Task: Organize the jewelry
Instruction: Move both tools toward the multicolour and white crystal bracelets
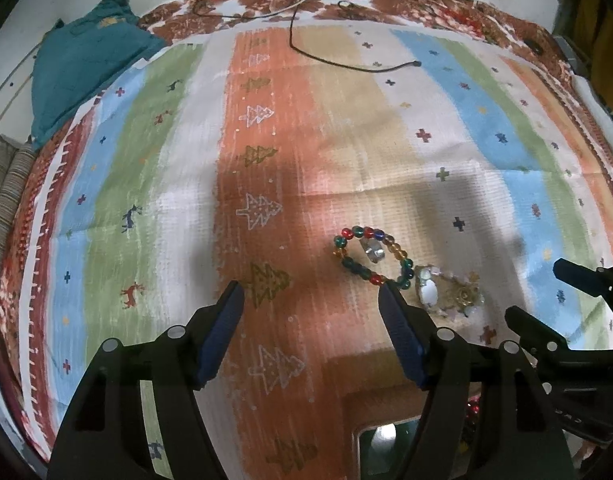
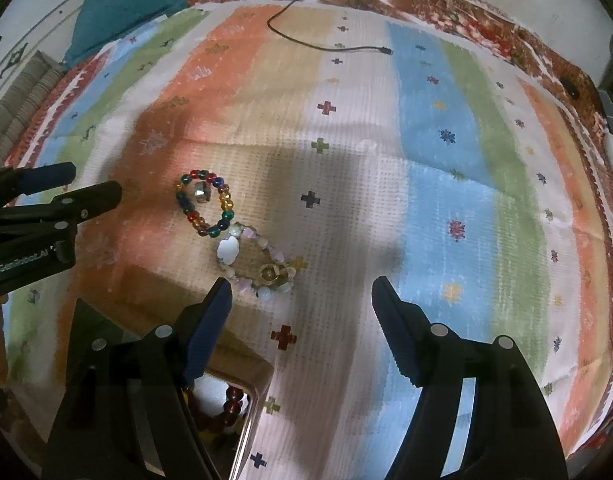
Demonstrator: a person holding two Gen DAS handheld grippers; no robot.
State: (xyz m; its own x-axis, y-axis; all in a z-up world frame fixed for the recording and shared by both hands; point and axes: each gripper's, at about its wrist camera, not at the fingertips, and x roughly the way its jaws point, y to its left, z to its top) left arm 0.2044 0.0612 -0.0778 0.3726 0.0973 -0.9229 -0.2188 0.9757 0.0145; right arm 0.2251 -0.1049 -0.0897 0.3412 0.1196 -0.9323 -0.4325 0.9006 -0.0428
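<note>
A bracelet of multicoloured beads [image 1: 348, 266] [image 2: 225, 216] lies on the striped cloth, ringed around a small silver stone piece [image 1: 372, 250] [image 2: 200, 196]. Touching it is a pale pink and white bracelet [image 1: 428, 294] [image 2: 228, 250] with a white oval, and a gold charm [image 1: 462, 294] [image 2: 270, 274] lies inside its loop. My left gripper [image 1: 311, 286] [image 2: 94, 178] hangs open just left of the beads, with nothing between its fingers. My right gripper [image 2: 302, 281] [image 1: 534, 288] is open too, its left fingertip beside the pale bracelet.
A tan box [image 1: 358, 432] [image 2: 262, 384] with a glossy inside sits under both grippers, with dark red beads [image 2: 230, 400] in it. A black cable [image 1: 346, 62] [image 2: 330, 46] lies at the far side, beside a teal cloth [image 1: 86, 60] and a striped cushion [image 1: 6, 208].
</note>
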